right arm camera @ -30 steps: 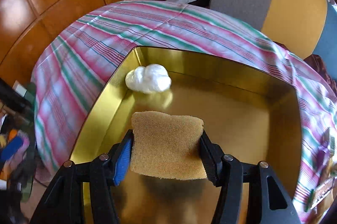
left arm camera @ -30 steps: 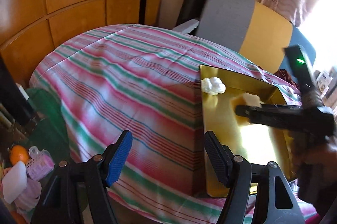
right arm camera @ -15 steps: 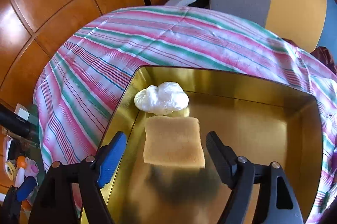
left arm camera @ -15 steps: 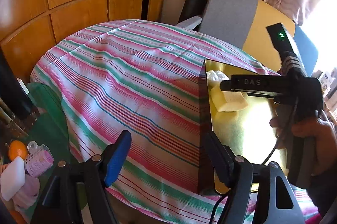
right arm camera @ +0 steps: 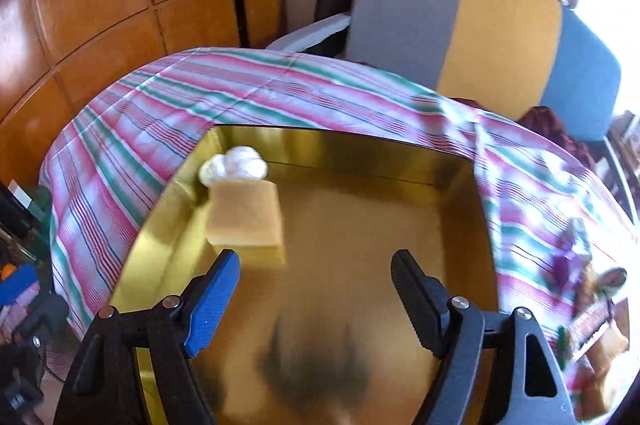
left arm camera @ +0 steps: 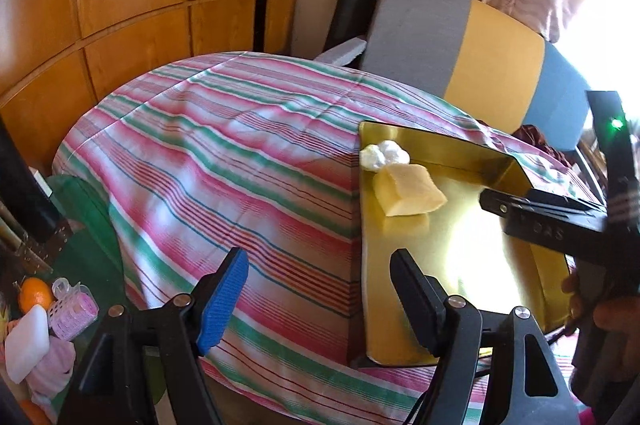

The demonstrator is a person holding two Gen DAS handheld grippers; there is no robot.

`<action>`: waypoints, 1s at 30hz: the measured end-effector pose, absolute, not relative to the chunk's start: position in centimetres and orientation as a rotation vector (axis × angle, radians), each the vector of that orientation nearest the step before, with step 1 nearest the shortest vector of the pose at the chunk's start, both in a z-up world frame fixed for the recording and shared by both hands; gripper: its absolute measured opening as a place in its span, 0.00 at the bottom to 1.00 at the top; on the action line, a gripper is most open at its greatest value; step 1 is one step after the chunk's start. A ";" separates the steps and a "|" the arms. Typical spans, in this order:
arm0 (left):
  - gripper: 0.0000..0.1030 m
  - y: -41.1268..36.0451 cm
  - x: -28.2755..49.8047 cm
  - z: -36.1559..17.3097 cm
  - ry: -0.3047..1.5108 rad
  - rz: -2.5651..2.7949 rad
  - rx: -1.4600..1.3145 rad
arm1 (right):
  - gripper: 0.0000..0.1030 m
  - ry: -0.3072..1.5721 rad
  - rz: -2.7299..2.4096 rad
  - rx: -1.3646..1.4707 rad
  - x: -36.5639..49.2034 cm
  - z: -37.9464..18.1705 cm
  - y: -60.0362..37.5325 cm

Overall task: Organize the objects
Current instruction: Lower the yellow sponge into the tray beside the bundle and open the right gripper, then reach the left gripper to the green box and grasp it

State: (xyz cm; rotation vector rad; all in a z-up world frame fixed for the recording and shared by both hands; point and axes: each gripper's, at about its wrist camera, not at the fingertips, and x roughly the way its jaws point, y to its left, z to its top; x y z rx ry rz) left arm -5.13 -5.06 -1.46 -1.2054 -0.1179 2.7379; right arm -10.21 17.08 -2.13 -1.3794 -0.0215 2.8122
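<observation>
Sponge [right arm camera: 245, 215] in gold tray [right arm camera: 360, 153] | beyond right claw [right arm camera: 314, 289] | jaws apart, empty

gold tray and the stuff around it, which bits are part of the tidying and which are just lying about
Part of the job:
- gold tray
- yellow sponge, lying in the tray
- white wad behind it
- right tongs, open and empty

Lying about:
- striped cloth
- orange
- pink rollers
- white block
- chair
</observation>
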 end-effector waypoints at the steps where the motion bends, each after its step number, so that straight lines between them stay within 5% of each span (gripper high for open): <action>1: 0.72 -4.7 -5.0 -1.4 -0.109 2.731 -1.200 | 0.77 -0.030 2.804 -1.360 -9.5 -2.0 17.6; 30: 0.74 13.5 -2.6 2.6 0.208 2.451 -0.985 | 0.77 0.064 2.575 -0.956 5.5 4.7 32.1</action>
